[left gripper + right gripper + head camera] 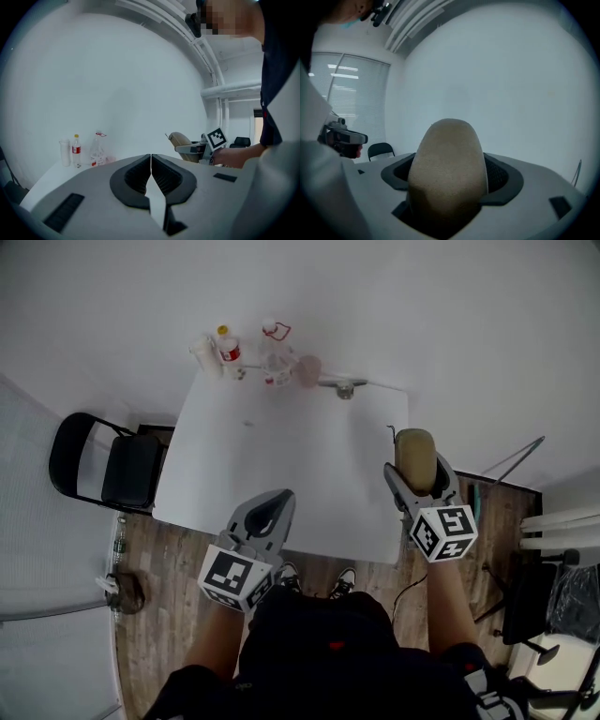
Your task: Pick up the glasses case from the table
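Note:
A tan, rounded glasses case (415,457) is held in my right gripper (418,471), lifted above the right edge of the white table (281,465). In the right gripper view the glasses case (449,168) fills the space between the dark pads and sticks out past them. My left gripper (268,513) hovers over the table's front edge with its jaws pressed together and nothing in them. From the left gripper view the left gripper (151,165) looks shut, and the glasses case (182,142) shows far right.
Bottles and cups (246,359) stand at the table's far edge, also seen as bottles (84,151) in the left gripper view. A black folding chair (108,463) stands left of the table. Shelving and a metal frame (525,521) lie to the right.

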Demonstrator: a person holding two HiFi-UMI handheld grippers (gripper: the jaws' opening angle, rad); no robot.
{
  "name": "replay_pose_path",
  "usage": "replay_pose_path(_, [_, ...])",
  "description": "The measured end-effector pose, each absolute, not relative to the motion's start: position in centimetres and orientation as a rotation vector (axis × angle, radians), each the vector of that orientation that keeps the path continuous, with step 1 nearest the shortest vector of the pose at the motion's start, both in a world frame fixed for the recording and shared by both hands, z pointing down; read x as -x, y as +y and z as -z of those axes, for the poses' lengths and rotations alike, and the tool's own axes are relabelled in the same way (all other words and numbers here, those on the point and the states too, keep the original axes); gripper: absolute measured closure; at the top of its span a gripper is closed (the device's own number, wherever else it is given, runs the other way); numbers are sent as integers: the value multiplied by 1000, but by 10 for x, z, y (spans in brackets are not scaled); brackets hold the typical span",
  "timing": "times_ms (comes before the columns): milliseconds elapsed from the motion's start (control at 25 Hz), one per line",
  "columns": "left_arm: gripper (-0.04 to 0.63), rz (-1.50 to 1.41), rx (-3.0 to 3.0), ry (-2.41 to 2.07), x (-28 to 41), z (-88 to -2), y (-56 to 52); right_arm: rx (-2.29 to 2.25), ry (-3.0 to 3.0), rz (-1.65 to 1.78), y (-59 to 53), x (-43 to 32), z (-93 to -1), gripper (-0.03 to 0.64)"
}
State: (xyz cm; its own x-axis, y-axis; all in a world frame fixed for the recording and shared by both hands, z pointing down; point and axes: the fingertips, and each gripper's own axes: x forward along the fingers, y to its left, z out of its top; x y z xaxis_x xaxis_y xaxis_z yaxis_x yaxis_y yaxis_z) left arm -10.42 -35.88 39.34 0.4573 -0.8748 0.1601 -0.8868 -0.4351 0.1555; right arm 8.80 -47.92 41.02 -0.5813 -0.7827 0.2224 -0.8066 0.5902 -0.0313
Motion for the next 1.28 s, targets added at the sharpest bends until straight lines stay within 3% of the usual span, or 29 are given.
replay_pose_path(480, [572,-43,-2623,-1520,76,-345,-351,-1422,-2734,85,-404,-124,-319,206])
replay_pose_path(1280, [572,-38,-2675,-1504,62,-329,-336,-1444,-2716,280,-389,-136,-285,206])
